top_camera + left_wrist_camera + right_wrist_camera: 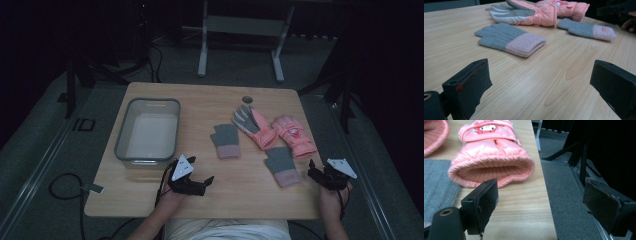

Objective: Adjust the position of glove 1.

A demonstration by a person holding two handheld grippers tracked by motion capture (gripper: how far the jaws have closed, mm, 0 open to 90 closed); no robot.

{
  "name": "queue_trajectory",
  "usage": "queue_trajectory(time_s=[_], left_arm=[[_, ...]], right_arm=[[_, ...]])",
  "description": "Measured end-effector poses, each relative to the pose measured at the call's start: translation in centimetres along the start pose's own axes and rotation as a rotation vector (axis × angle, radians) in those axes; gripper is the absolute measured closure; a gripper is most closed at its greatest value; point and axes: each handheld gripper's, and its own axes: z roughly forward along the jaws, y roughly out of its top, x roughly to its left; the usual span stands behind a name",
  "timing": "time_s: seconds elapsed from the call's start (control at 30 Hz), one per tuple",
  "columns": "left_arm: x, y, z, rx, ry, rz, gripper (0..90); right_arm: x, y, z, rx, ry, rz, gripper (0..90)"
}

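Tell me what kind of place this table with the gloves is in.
Probably a lab or recording workspace, not a home: a bare wooden table on grey carpet, dark surroundings, a metal equipment stand behind, and cables trailing across the floor.

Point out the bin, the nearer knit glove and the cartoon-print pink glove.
bin (123,131): high view, left wall.
knit glove (499,36): left gripper view, grey palm.
pink glove (496,150): right gripper view, back above cuff.

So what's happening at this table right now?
A person holds the left gripper and the right gripper low at the near edge of the table, jaws open and empty. Two grey knit gloves and two pink padded gloves lie untouched on the wood; a grey bin sits to the left.
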Motion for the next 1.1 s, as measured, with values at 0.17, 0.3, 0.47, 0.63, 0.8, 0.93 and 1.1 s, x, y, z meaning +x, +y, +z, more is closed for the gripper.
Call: queue_trajectory(time_s=[0.17, 0.3, 0.47, 0.63, 0.8, 0.93, 1.1], left_arm=[[0.0, -0.1, -0.3, -0.006, -0.006, 0.000, 2.4], [0.0, -0.1, -0.3, -0.004, -0.005, 0.007, 2.4], [-0.1, -0.1, -0.3, -0.004, -0.002, 0.015, 2.4], [-0.2, -0.1, -0.3, -0.006, -0.001, 0.021, 2.5], [-0.2, -0.1, -0.3, -0.007, 0.002, 0.014, 2.4], [-0.1, -0.1, -0.3, -0.009, 0.000, 0.012, 2.5], [-0.1, -0.1, -0.3, -0.008, 0.006, 0.011, 2.4]], right_arm=[[0.2, 0.1, 0.3, 0.037, -0.008, -0.014, 13.2], [0.0, 0.1, 0.2, 0.035, 0.001, 0.005, 13.2], [-0.3, 0.2, 0.2, 0.041, 0.006, 0.024, 13.2], [-0.2, 1.3, 0.1, 0.055, 0.036, 0.009, 13.2], [-0.1, 2.4, 0.1, 0.076, 0.081, -0.001, 13.1], [0.1, 3.7, -0.3, 0.059, 0.097, -0.014, 12.8], [0.2, 5.6, -1.0, 0.039, 0.112, -0.015, 12.0]])
